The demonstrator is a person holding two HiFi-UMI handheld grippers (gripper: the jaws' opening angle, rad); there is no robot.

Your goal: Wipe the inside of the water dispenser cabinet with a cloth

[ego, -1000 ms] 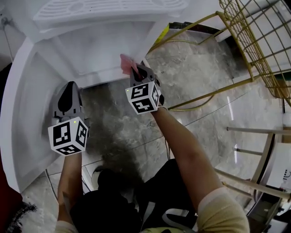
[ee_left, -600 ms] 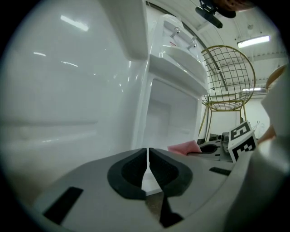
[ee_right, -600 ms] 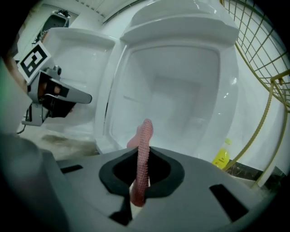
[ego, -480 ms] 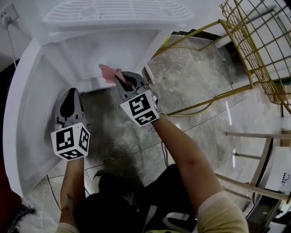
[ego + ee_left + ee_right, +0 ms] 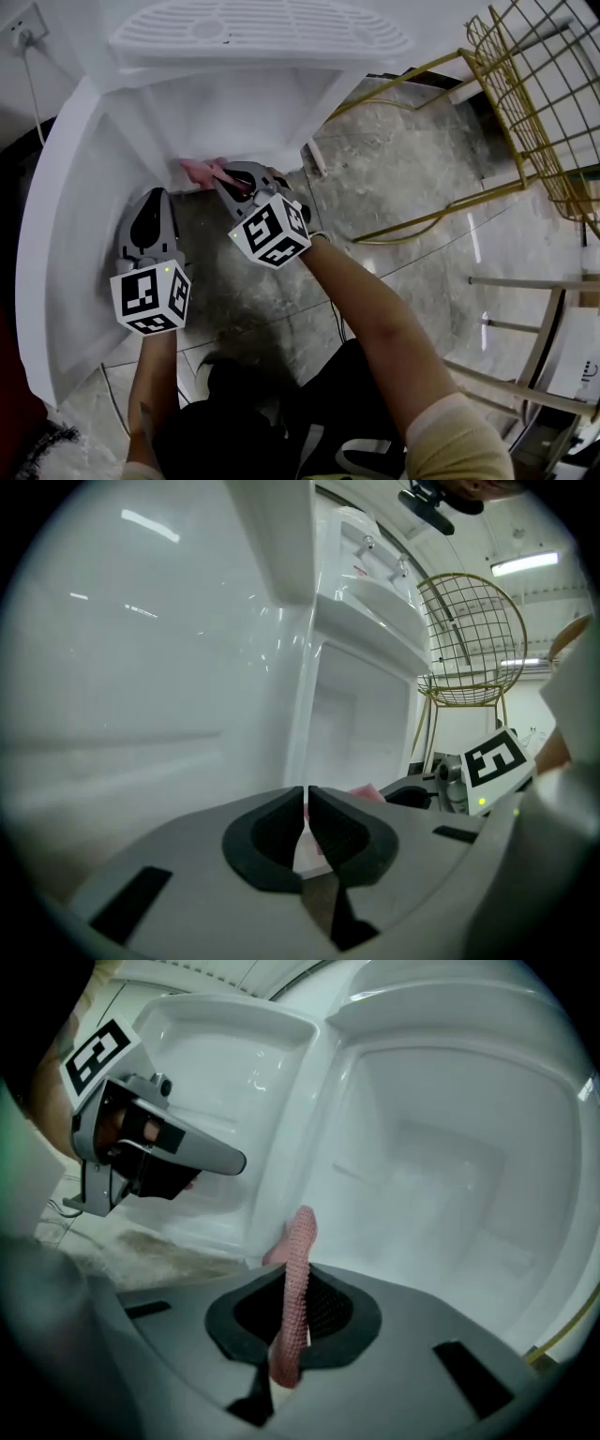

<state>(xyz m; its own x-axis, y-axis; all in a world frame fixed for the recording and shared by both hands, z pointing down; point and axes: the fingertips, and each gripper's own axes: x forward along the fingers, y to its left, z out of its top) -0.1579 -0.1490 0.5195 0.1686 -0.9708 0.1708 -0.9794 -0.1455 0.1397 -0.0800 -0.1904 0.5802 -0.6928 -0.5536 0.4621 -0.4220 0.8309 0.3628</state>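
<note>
Leftward along the opening of the one white plastic water dispenser cabinet [image 5: 239, 103] is where the right gripper [image 5: 225, 176] has travelled in the last second, from the cabinet's right wall to its lower left corner. Nearest the person, two bare forearms lead to two grippers. The left gripper [image 5: 148, 199] hangs outside the cabinet, just beside its one open white door [image 5: 61, 244], jaws drawn together to a thin slit with nothing between them. The right gripper [image 5: 295, 1290] sits further in, at the cabinet's front lip, its jaws clamped on the single pink nubbed cloth [image 5: 198, 171], which stands up from them [image 5: 300, 1241] and reaches the cabinet's floor edge. Beyond the cabinet's right side stands one gold wire chair [image 5: 534, 84] on mottled grey stone floor [image 5: 403, 178].
</note>
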